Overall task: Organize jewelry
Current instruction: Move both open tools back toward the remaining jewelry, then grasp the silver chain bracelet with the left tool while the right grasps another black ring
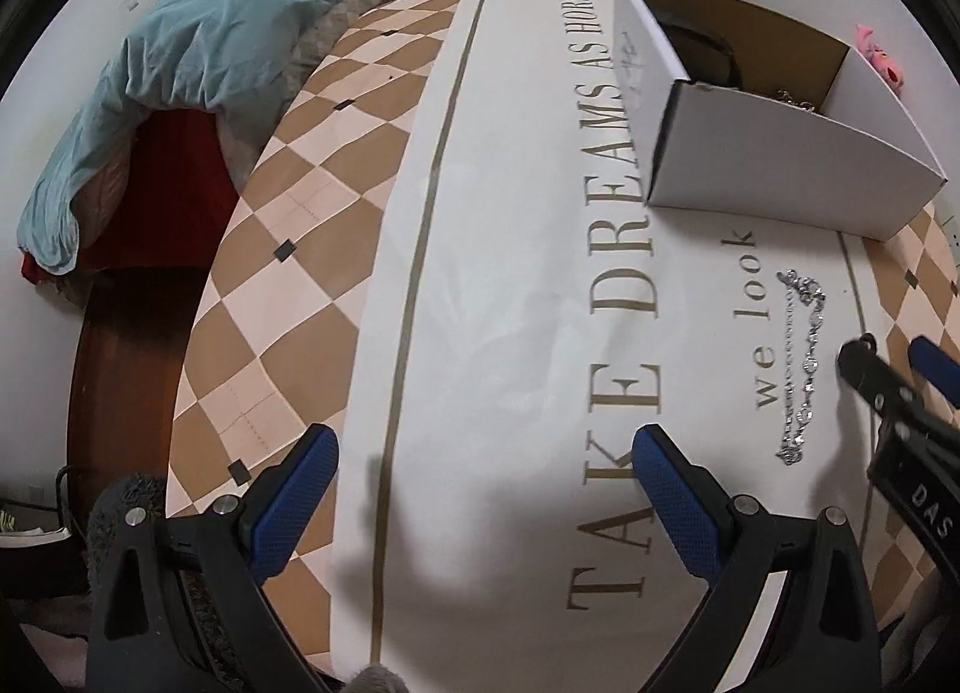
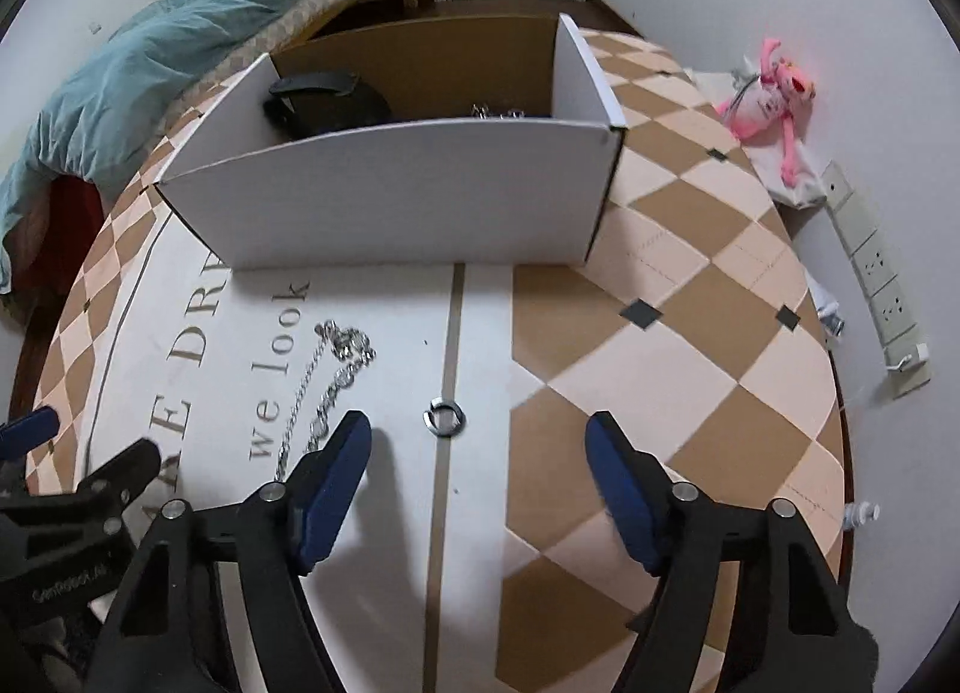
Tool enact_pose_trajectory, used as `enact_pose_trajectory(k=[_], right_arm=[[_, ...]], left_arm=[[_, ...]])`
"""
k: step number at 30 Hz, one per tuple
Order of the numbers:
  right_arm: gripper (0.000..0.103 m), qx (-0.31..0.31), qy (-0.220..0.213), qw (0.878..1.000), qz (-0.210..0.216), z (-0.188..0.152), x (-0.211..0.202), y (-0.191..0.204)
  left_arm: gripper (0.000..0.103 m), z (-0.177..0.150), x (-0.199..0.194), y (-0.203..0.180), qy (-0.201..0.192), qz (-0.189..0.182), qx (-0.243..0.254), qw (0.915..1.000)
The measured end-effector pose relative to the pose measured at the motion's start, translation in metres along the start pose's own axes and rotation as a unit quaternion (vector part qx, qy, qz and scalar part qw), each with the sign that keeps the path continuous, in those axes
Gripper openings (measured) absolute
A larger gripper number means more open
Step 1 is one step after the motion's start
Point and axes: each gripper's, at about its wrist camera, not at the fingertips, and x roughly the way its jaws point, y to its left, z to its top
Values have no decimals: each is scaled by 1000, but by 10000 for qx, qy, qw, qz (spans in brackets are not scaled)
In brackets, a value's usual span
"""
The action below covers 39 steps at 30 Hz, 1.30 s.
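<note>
While both tongs hover with jaws apart and empty, the ring (image 2: 444, 418) lies on the table (image 2: 690, 345) between the right tongs' (image 2: 480, 453) tips, the chain (image 1: 801, 369) just right of the left tongs (image 1: 486, 453), the box (image 2: 408, 195) beyond.

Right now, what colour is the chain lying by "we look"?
Silver chain, clearest in the left wrist view.

The checkered counter (image 2: 690, 333) carries a white box (image 2: 408, 195), a silver chain (image 2: 336, 375), and a small ring (image 2: 443, 418).
</note>
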Motion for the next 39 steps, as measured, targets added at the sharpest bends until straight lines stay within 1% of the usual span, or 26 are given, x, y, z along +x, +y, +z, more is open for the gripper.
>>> enact_pose_trajectory(k=[1, 3, 4, 5, 8, 12, 14, 16, 20, 22, 23, 24, 25, 26, 27, 28, 29, 30, 34, 36, 39], right_arm=[[64, -64, -44, 10000, -59, 1, 0, 3], [46, -176, -192, 9996, -69, 1, -2, 8], [25, -207, -216, 9995, -68, 2, -2, 9], [13, -229, -211, 9995, -64, 3, -3, 10], [13, -133, -163, 9998, 34, 4, -4, 4], [13, 302, -96, 9994, 133, 0, -11, -24], [13, 528, -51, 9985, 141, -3, -13, -41], [13, 719, -31, 9974, 101, -5, -14, -56], [13, 1012, -3, 9949, 42, -5, -14, -77], [13, 1121, -6, 9937, -1, -4, -14, -87], [13, 1162, -9, 9932, -5, -3, -14, -89], [13, 1188, -15, 9929, -6, -4, -15, -91], [13, 1225, -21, 9925, -16, -3, -16, -94], [13, 1246, -24, 9922, -19, -3, -17, -96], [13, 1273, -26, 9919, -8, -3, -18, -98], [13, 1291, -28, 9916, -1, -4, -20, -100], [13, 1300, -31, 9915, 3, -3, -21, -100], [13, 1322, -33, 9912, 17, -3, -22, -101], [13, 1379, -78, 9903, 112, -1, -28, -104], [13, 1388, -110, 9901, 162, -1, -33, -103], [13, 1354, -212, 9901, 304, 1, -46, -102]], left_arm=[[100, -1, 0, 1, 8, 12, -12, 10000], [100, -1, -1, 3, 13, 8, -28, 10000], [100, 0, 0, 2, 10, 15, -24, 10000], [100, 1, -2, 0, 1, 15, -4, 10000], [100, 2, -7, -9, -48, -59, 75, 9999], [100, 7, -14, -26, -107, -279, 146, 9994], [100, 12, -15, -37, -77, -456, 159, 9988], [100, 20, -15, -51, -47, -707, 205, 9973], [99, 34, -16, -83, -93, -1059, 452, 9933], [90, 40, -14, -102, -92, -1126, 659, 9914], [81, 41, -12, -108, -86, -1132, 743, 9908], [66, 42, -10, -116, -43, -1130, 855, 9899], [54, 44, -5, -125, 34, -1109, 973, 9891], [51, 44, -6, -126, -55, -1183, 987, 9880], [43, 46, -6, -129, -100, -1161, 1026, 9879], [30, 47, -7, -131, -155, -1243, 1099, 9860], [20, 47, -8, -133, -177, -1278, 1147, 9850], [3, 46, -8, -136, -185, -1278, 1213, 9842], [3, 40, -10, -131, -163, -1417, 1211, 9823], [3, 37, -11, -119, -176, -1522, 1117, 9819], [3, 28, -26, -95, -283, -1717, 899, 9806]])
